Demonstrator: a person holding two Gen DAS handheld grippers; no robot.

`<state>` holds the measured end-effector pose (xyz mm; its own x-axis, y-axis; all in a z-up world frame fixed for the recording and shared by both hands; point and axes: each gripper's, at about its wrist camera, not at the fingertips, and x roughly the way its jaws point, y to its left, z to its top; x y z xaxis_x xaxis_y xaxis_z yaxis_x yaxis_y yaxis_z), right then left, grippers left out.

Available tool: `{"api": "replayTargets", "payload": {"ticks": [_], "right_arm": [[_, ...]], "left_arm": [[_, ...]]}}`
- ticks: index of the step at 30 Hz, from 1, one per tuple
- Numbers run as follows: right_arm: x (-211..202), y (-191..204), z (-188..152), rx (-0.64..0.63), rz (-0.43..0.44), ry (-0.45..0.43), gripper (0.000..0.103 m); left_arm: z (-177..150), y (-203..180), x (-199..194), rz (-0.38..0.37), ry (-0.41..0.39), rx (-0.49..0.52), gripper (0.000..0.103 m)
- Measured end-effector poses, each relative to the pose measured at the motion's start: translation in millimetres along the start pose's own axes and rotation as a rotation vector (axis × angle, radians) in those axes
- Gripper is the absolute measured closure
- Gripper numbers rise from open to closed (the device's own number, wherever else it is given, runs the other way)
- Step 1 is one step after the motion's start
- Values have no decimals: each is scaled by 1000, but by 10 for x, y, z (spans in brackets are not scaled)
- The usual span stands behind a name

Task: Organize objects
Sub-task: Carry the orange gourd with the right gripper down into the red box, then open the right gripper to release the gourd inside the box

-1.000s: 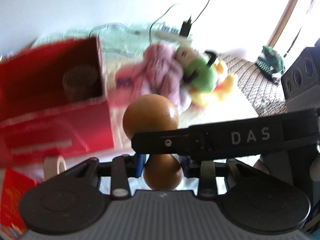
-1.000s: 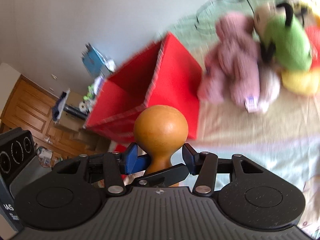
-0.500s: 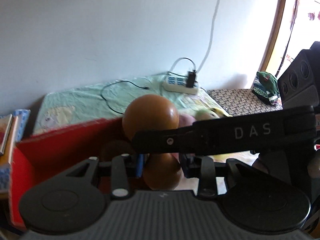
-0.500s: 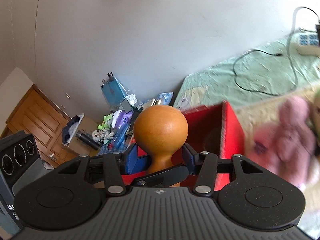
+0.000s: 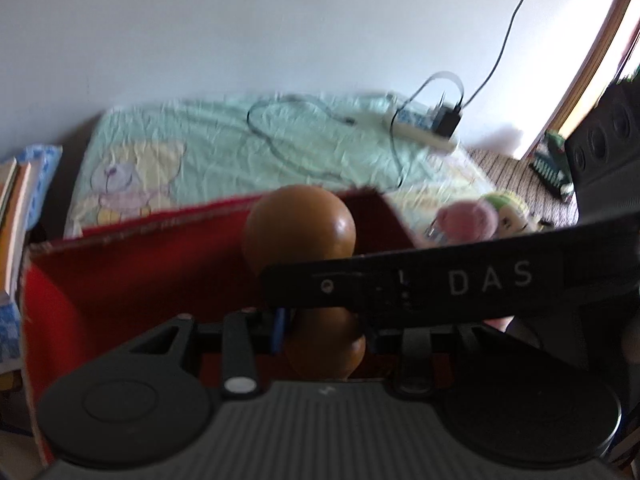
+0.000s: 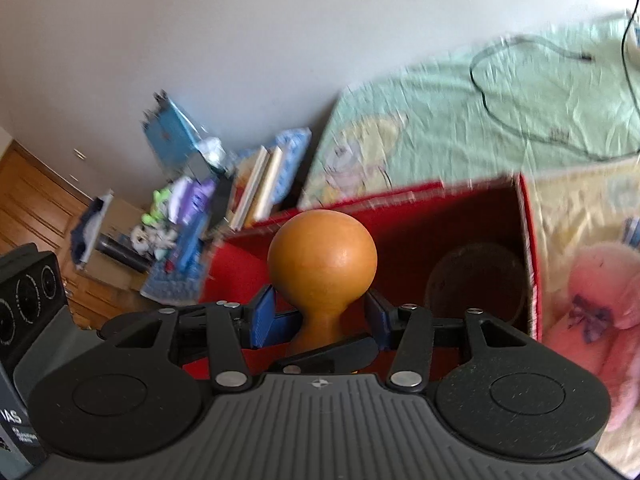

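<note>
An orange-brown wooden gourd-shaped piece is held over an open red box. My left gripper is shut on its lower lobe. My right gripper is shut on its narrow neck between blue pads. The right gripper's black finger marked DAS crosses the left wrist view. Inside the box stands a brown round thing. A pink plush lies to the right of the box, beside a green and yellow plush.
The box sits on a bed with a pale green sheet. A power strip with cables lies by the wall. Books and small toys stand left of the bed. A striped cushion lies at right.
Both views swung up to the wall and have tilted back down onto the red box, which now fills the area under the gourd. Both grips are unchanged.
</note>
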<state>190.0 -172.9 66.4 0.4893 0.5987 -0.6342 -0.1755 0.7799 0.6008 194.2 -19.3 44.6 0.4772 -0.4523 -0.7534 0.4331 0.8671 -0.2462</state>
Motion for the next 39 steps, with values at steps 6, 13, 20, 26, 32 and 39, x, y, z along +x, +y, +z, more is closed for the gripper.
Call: {"api": "replayTargets", "payload": {"ticks": [6,13,20,26,32,39], "right_arm": [[299,-57,-82,42,-52,100,51],[561,-4,-143,32,-134,171,52],[717,-49,-131,67,-257,245,62],[703,-112,-153,117,-296,247,63],[643,-46,-220,74,-342,217,64],[484,-128,-250,116,-339,144,65]], "left_arm": [[-136,128,266,0,113,5,64],[-209,274,441,3,216,-36,62],[-274,316,388,30,230,-14,55],[-369,502,337,51,239,-51,55],[-386,540,270,95,219,-38,54],[-415,537,315,139,210,-2,44]]}}
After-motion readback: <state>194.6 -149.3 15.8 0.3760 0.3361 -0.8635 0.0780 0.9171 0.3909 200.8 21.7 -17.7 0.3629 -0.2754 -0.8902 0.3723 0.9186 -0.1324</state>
